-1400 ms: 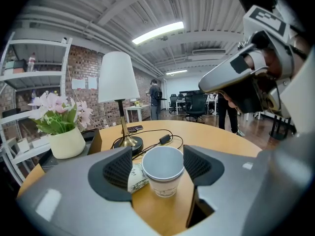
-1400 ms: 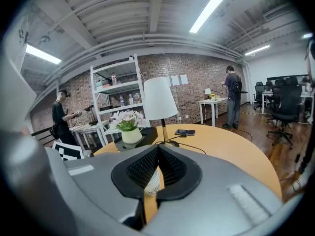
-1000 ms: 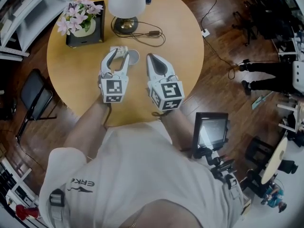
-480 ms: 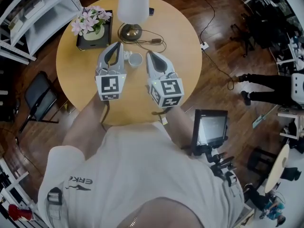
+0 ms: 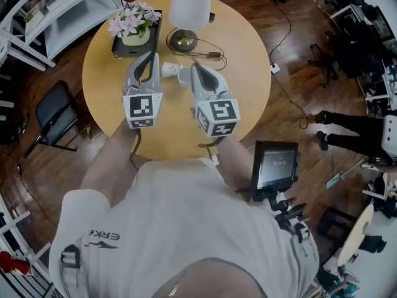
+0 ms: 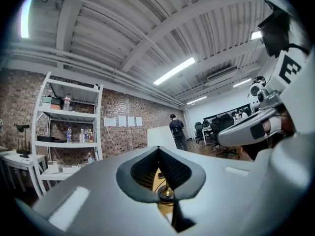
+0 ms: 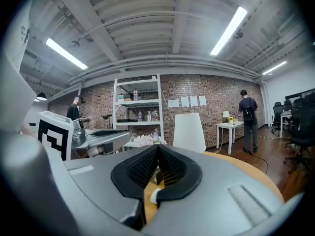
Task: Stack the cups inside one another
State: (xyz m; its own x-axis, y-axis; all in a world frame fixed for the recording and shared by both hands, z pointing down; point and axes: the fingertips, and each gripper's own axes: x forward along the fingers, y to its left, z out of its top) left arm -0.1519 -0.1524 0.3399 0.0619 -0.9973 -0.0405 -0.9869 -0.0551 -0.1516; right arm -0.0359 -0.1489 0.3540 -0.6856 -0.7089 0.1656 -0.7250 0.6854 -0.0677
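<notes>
Left gripper (image 5: 151, 56) is clamped fully shut with nothing in it, and the right gripper (image 5: 196, 67) looks the same, jaws pressed together on air, so neither one's got a cup. Both are held up off the round table (image 5: 245, 98), pointing pretty much level out across the room rather than down at anything. The two white cups sit on the far half of the table, just this side of the lamp (image 5: 190, 4) base, right in the gap between the two gripper tips. The left cup (image 5: 167, 69) looks tipped over on its side, though it's small from where I'm standing so don't quote me. If it is, its long axis runs roughly left-right, toward the other one. The right cup (image 5: 184, 76) is standing up, mouth to the ceiling, just beside the right gripper's tip and touching or nearly touching the left cup. So the split seems obvious to me: the left cup is the left gripper's job, and the right cup is nearer the right one. Both cups are below and a bit inward of the tips, so I'd guess whichever goes first has to open up, drop down and swing in toward the middle. The flowers (image 5: 132, 22) and the lamp cord (image 5: 208, 53) are near that spot, worth not snagging.
</notes>
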